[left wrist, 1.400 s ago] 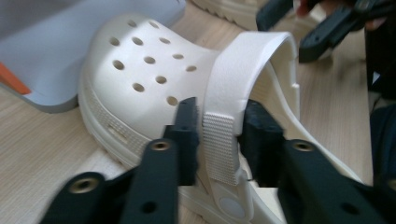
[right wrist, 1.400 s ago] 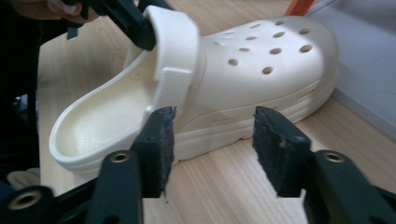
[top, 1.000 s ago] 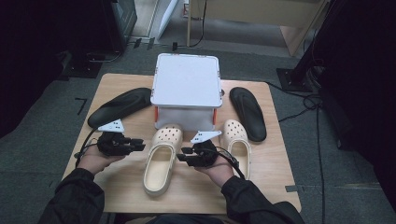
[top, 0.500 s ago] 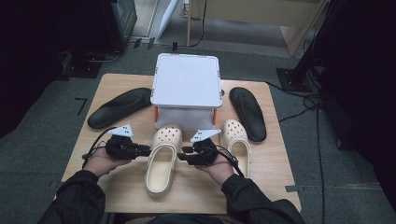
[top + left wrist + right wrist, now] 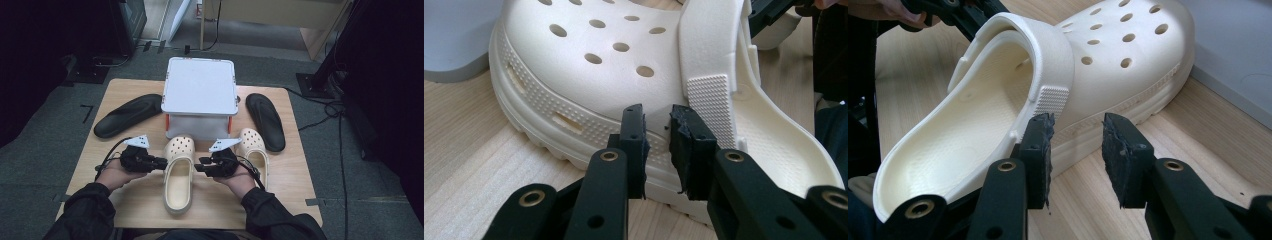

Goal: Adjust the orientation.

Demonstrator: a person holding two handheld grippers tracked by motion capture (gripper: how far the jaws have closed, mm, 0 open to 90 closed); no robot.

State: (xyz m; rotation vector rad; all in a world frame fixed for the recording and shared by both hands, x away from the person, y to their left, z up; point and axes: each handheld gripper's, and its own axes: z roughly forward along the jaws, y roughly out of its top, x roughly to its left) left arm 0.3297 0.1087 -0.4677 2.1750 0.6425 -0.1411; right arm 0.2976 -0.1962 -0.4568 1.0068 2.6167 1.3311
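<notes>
Claws flanked the near cream clog at lower centre of the high view: left claw on its left flank, right claw on its right, both aimed inward at mid-length of the shoe. Neither was clearly nearer; I read them as about level.

Left claw: jaws a narrow gap apart, nothing between them, tips just off the ribbed sole edge below the strap rivet. Whether they touched it I couldn't tell. Right claw: jaws wider, also empty, pointing at the sole edge just under the textured strap end, close but apart from it.

Clog's long axis ran bottom-to-top in the high view, toe up, tucked against the front of the white lidded box, heel toward the bottom edge of the desk. So each claw met the sidewall square-on, across the short axis.

Second cream clog sat right of centre, behind my right hand; black insoles lay at far left and far right, out of play.

My call: the coming move hinged on that crosswise approach. The jaws would have to straddle the sidewall or the strap, not just butt the sole.
</notes>
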